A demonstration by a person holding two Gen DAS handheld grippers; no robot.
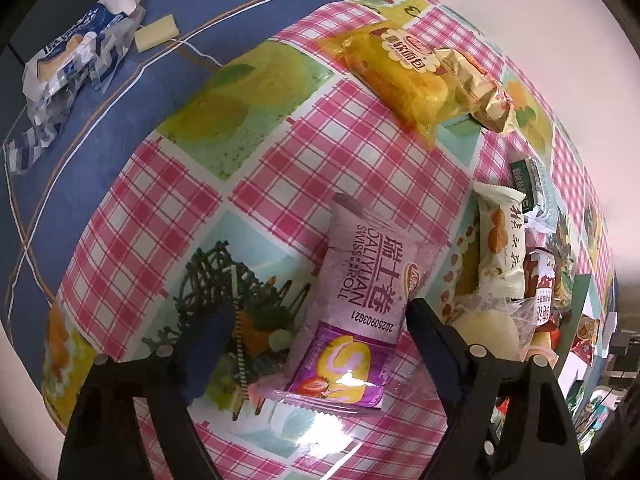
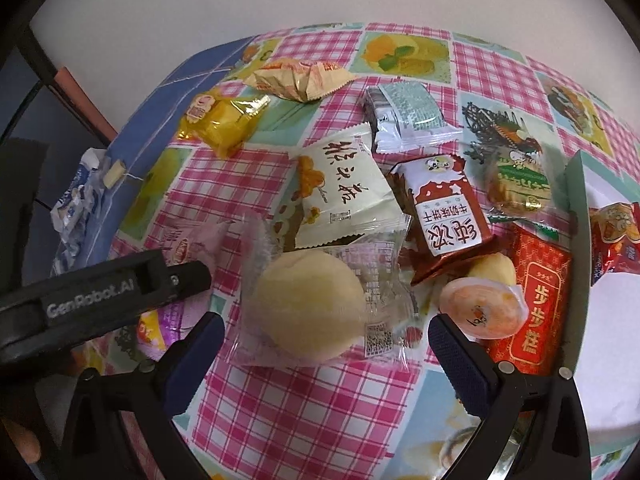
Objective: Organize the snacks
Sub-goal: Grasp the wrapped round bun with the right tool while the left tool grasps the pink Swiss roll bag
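Observation:
A pink Swiss roll packet (image 1: 360, 280) lies flat on the checked tablecloth (image 1: 280, 152). My left gripper (image 1: 320, 324) points down over it, its jaws open on either side of the packet; the right finger (image 1: 428, 320) is at the packet's edge and the left finger (image 1: 212, 332) stands clear of it. In the right wrist view a round pale bun in a clear wrapper (image 2: 308, 308) lies between the open jaws of my right gripper (image 2: 324, 332), and neither pad presses on it. The left gripper's black body (image 2: 100, 296) crosses that view at the left, over the pink packet (image 2: 188, 248).
Around the bun lie a cream packet (image 2: 340, 192), a red-brown biscuit packet (image 2: 448, 216), a jelly cup (image 2: 484, 308), a red packet (image 2: 532, 308) and a grey-green packet (image 2: 404, 116). A yellow bread packet (image 1: 400, 68) lies farther off. A torn blue-white wrapper (image 1: 68, 60) sits on blue cloth.

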